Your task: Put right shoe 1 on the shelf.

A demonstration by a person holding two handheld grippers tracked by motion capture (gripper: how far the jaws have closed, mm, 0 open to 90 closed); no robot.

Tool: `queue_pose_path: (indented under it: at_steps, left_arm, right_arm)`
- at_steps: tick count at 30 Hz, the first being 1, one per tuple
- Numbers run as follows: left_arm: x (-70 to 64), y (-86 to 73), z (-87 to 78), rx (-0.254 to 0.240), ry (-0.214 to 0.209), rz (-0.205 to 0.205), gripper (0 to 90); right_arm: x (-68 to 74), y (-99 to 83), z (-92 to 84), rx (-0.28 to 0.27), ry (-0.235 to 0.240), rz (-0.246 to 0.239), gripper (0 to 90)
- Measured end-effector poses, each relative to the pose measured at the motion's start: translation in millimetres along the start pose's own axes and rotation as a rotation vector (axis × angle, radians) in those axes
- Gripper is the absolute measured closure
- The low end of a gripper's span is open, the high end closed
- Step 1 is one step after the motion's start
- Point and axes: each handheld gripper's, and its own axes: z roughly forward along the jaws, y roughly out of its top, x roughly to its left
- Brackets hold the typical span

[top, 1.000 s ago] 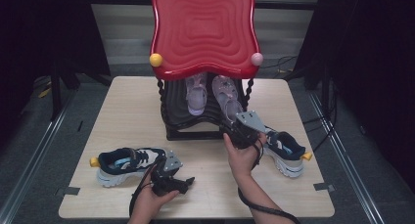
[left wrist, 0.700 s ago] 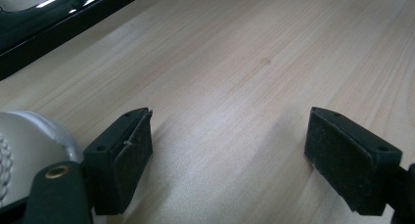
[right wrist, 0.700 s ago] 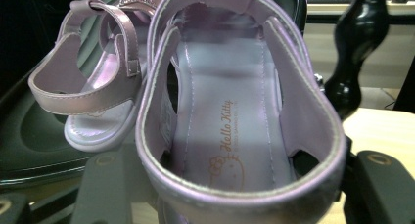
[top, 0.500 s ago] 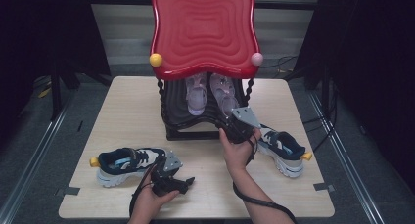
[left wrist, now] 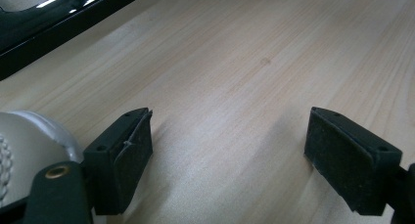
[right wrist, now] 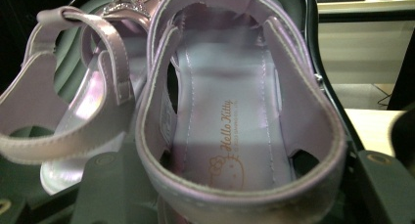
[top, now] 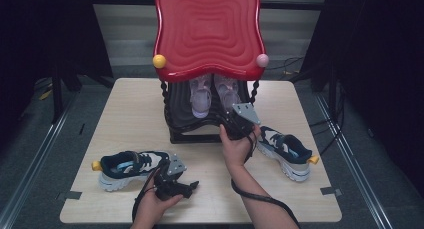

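Judging by its thin straps and flat sole, the right pink sandal (right wrist: 230, 136) is light and soft; it stands on the black rack (top: 180, 116) under the red top, and its stiffer heel band is the best grip. The right tongs (top: 231, 125) straddle that heel, probably not pinching yet, and have moved closer than before. The left tongs (left wrist: 230, 155) rest spread over the desk (left wrist: 254, 62), unchanged.

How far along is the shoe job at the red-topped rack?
Done: nothing clearly; both lilac strap sandals stand on the black wavy shelf. In hand: the right gripper straddles one sandal's heel; whether it grips, I cannot tell. Left: two navy-and-white sneakers lie on the wooden table, the left gripper open beside one.
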Motion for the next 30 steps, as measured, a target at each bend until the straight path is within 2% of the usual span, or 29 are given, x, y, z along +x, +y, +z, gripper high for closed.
queue_pose_path:
  at_steps: [10, 17, 23, 26, 30]
  left_arm:
    - [-0.1, 0.0, 0.0, 0.000, 0.001, 0.000, 17.5]
    - [-0.1, 0.0, 0.0, -0.001, 0.001, 0.000, 17.5]
    - [-0.1, 0.0, 0.0, -0.001, 0.001, 0.000, 17.5]
    - [0.2, 0.0, -0.3, 0.003, 0.001, 0.005, 17.5]
    - [0.2, 0.0, -0.2, 0.002, 0.001, 0.004, 17.5]
  right_arm:
    - [12.9, 2.5, 12.1, -0.003, -0.031, 0.010, 36.1]
    - [14.0, 3.4, 21.2, 0.005, -0.055, 0.045, 36.0]
    - [16.8, 3.9, 25.2, 0.006, -0.070, 0.029, 35.9]
    - [17.6, 4.2, 26.8, 0.012, -0.064, 0.040, 35.9]
    - [18.5, 4.1, 28.3, 0.010, -0.069, 0.031, 35.7]
